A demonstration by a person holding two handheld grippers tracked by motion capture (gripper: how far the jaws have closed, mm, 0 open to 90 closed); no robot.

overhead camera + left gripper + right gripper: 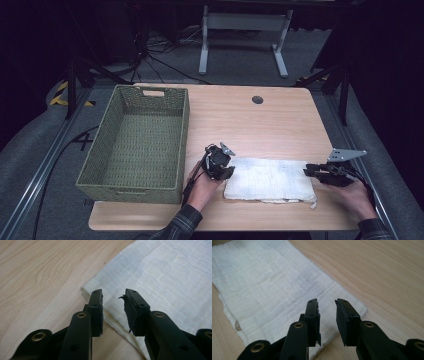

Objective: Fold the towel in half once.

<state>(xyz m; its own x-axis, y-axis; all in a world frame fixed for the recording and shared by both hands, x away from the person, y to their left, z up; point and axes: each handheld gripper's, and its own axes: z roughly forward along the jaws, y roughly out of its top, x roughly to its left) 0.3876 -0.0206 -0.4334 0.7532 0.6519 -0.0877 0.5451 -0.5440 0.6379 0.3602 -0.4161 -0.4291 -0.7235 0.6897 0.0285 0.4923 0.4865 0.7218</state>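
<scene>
Cloth: a folded white muslin cloth (270, 180) lies flat near the front edge of the wooden table (250, 120), between the two grippers.
Left gripper: the left gripper (222, 170) sits at the cloth's left end; in the left gripper view its jaws stand narrowly apart over the folded corner (86, 290), gripping nothing.
Right gripper: the right gripper (312, 171) is at the cloth's right end, jaws a narrow gap apart above the cloth's edge (359, 307), empty.
Basket: a green woven basket (97, 150) stands at the table's left, just beside the left hand.
Open room: bare tabletop behind the cloth, up to the grommet hole (257, 100).
Writing: none readable.
</scene>
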